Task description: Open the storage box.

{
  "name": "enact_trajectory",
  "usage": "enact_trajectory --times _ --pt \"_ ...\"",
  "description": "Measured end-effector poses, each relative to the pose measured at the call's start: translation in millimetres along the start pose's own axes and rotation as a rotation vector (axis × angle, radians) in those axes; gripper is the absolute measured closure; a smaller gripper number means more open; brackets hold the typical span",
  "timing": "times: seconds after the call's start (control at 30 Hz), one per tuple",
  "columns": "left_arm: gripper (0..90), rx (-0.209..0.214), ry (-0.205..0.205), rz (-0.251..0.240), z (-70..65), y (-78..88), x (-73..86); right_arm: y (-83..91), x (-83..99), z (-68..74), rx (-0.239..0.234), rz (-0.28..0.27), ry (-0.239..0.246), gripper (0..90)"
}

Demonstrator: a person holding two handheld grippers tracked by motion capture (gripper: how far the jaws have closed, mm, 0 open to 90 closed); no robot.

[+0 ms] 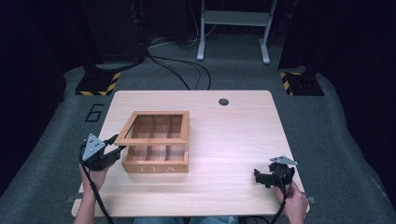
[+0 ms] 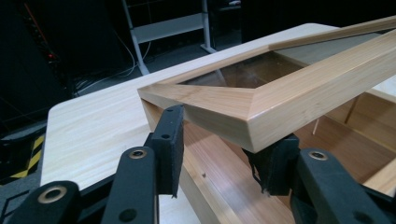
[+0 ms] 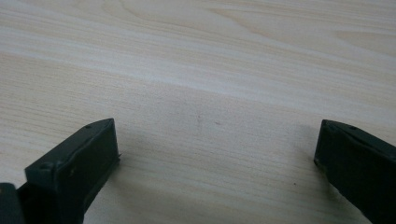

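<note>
A wooden tea box (image 1: 156, 166) with several inner compartments and "TEA" on its front stands left of centre on the table (image 1: 233, 140). Its glass-paned lid (image 1: 152, 141) is tilted up at the near left. My left gripper (image 1: 119, 145) is shut on that lid's near-left corner. In the left gripper view the lid corner (image 2: 289, 98) sits clamped between the pads (image 2: 170, 140), above the box wall (image 2: 205, 163). My right gripper (image 1: 266, 177) rests near the table's front right edge, open, with bare tabletop (image 3: 196, 70) between its fingers (image 3: 79, 163).
A round cable hole (image 1: 223, 101) lies at the table's far side. On the floor behind stand two posts with yellow-black bases (image 1: 95, 84) (image 1: 301, 81), a white frame (image 1: 233, 18) and loose cables (image 1: 187, 70).
</note>
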State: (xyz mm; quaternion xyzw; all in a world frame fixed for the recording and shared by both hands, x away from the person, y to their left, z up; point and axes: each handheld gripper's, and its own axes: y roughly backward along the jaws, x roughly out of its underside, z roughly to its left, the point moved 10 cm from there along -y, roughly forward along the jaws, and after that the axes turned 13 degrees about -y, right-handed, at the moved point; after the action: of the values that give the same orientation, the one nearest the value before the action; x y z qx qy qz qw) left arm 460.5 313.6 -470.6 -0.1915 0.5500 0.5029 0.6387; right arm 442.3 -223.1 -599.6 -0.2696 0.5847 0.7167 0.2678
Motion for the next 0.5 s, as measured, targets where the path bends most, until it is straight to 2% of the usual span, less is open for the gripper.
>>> enact_trajectory --times 0.13,0.17,0.5 --pt "60.7 -0.015 -0.006 0.006 4.7 -0.2 -5.8 0.0 0.0 0.0 0.0 0.0 -0.001 0.0" --pt "62.7 -0.007 0.009 0.004 7.3 -0.9 -8.5 0.0 0.0 0.0 0.0 0.0 0.0 0.0" --pt "62.8 0.005 0.038 0.004 18.7 -4.8 -25.7 0.0 0.0 0.1 0.0 0.0 -0.001 0.0"
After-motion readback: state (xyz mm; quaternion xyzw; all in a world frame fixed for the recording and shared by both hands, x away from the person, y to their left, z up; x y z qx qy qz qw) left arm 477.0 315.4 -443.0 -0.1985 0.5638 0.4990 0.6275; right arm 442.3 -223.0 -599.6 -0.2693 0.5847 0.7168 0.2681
